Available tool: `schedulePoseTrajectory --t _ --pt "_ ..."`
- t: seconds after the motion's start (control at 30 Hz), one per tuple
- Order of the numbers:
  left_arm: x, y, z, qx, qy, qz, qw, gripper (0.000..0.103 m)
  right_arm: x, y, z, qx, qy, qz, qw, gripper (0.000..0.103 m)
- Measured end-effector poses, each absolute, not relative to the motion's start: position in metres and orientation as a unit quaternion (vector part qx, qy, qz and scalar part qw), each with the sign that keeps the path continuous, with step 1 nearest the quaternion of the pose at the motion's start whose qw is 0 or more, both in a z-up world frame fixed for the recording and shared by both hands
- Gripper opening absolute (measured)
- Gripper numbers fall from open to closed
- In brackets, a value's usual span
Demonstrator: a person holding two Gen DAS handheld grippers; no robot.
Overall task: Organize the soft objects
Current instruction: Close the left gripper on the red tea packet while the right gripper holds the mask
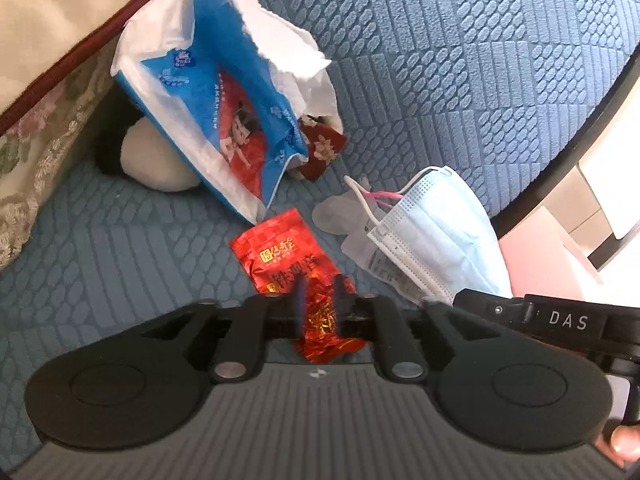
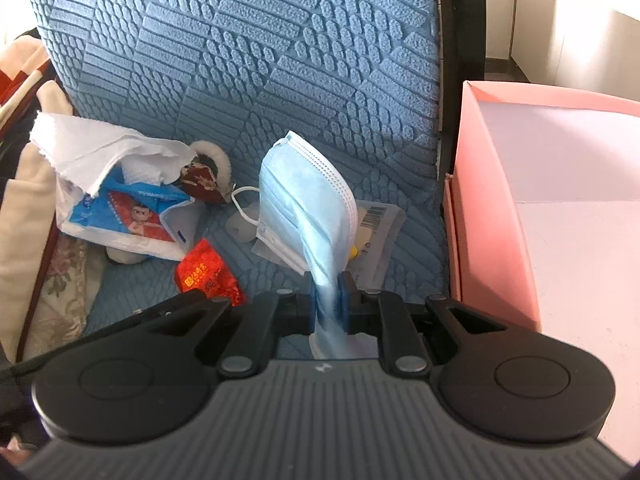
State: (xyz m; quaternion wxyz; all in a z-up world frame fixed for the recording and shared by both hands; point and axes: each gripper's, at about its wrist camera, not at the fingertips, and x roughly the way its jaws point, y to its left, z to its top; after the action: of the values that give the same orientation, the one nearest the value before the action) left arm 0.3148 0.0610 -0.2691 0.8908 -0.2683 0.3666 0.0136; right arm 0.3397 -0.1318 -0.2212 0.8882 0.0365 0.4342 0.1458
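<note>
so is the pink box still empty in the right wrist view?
Yes, the pink box shows only bare floor and walls; the face mask sits outside it.

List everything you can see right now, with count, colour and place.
mask: 1, light blue, pinched by the right gripper, standing over the seat
red packet: 1, red foil, between the left gripper's fingers
tissue pack: 1, blue and white, torn open, left on the seat
loose tissue: white, sticking out of the pack
plush toy: 1, white and black, under the pack
red pouch: 1, dark red, floral, behind the pack
clear sachet: 1, barcoded, under the mask
box: 1, pink, open, right of the seat
seat: 1, blue, textured
pillow: 1, cream, floral, far left
left gripper: black
right gripper: black
</note>
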Motion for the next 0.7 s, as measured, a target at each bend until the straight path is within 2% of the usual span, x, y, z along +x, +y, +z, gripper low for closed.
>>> schedulePoseTrajectory --t 0.03,0.07,0.5,0.7 --pt "0.315 0.060 -0.267 -0.264 0.368 0.017 0.892 0.058 0.340 -0.133 -0.221 0.036 0.434 0.147 0.888 0.016" --pt "0.315 0.058 -0.266 -0.258 0.365 0.017 0.894 0.062 0.339 -0.134 -0.220 0.035 0.433 0.149 0.888 0.016" --pt "0.316 0.013 -0.264 -0.091 0.358 -0.019 0.929 0.062 0.339 -0.139 -0.216 0.054 0.435 0.156 0.885 0.016" --pt "0.315 0.017 -0.273 -0.098 0.357 -0.015 0.929 0.062 0.339 -0.140 -0.216 0.056 0.435 0.159 0.885 0.016"
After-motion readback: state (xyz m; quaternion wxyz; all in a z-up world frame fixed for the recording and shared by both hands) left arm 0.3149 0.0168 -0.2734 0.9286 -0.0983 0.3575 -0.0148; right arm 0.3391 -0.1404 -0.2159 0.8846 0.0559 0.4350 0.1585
